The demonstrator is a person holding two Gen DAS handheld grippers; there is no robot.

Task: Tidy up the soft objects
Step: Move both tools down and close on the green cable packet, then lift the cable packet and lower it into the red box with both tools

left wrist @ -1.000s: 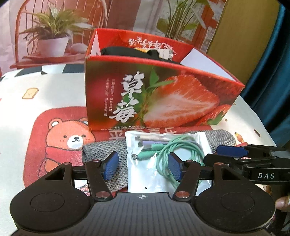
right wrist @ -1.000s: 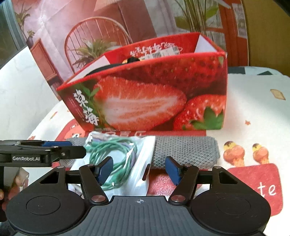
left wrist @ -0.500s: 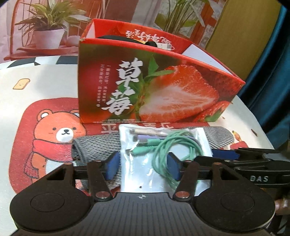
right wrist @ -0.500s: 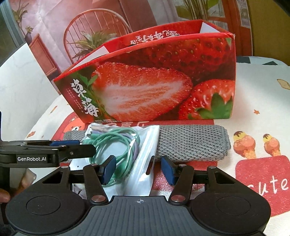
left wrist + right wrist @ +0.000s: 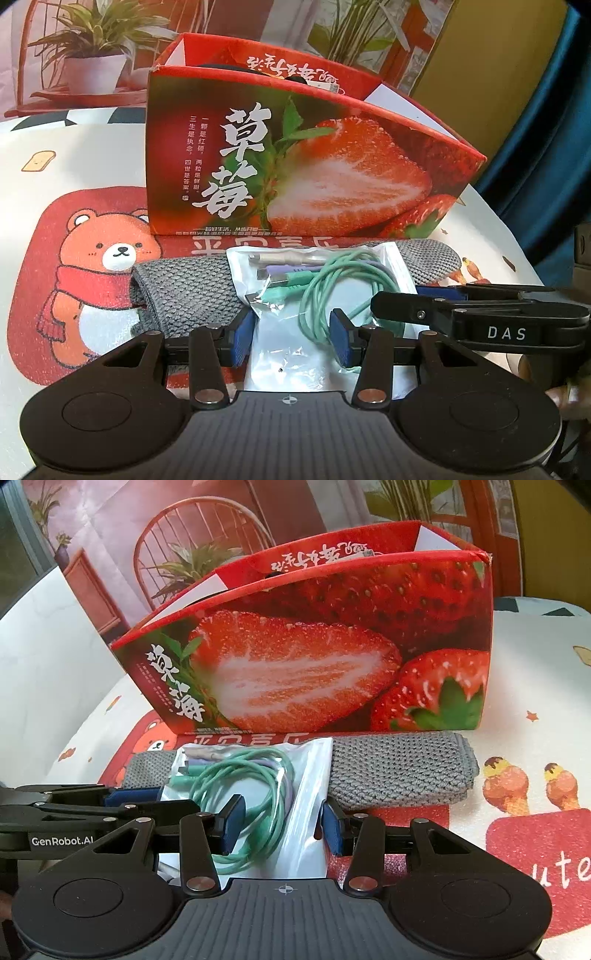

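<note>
Nearest the cameras: two claws meet over one clear plastic pouch [image 5: 291, 354] on the worktop [image 5: 74, 155].
Left claw [image 5: 291, 341]: its blue pads straddle the pouch's near end; the jaws have just been closing, and the gap is now narrow. I cannot tell whether the pads press the plastic.
Right claw [image 5: 281, 825]: comes in from the right side, its blue pads either side of the pouch's near right part; jaws also just closing, gap narrow, contact unclear.
Pouch contents: a coiled mint-green cable [image 5: 255, 801] with lilac strands; the plugs lie at the far left corner, pointing leftward.
Pouch axis: long side runs from the claws away toward the box, its far end lying on the cloth.
Grey knitted cloth [image 5: 402, 771]: folded into a long roll, lying crosswise, long axis left to right, parallel to the box front and just before it.
Strawberry box [image 5: 314, 657]: red carton, open at the top, standing behind the cloth; a dark item shows inside.
Worktop cover: printed with a bear [image 5: 107, 280] at left and ice-cream cones [image 5: 506, 782] at right.
</note>
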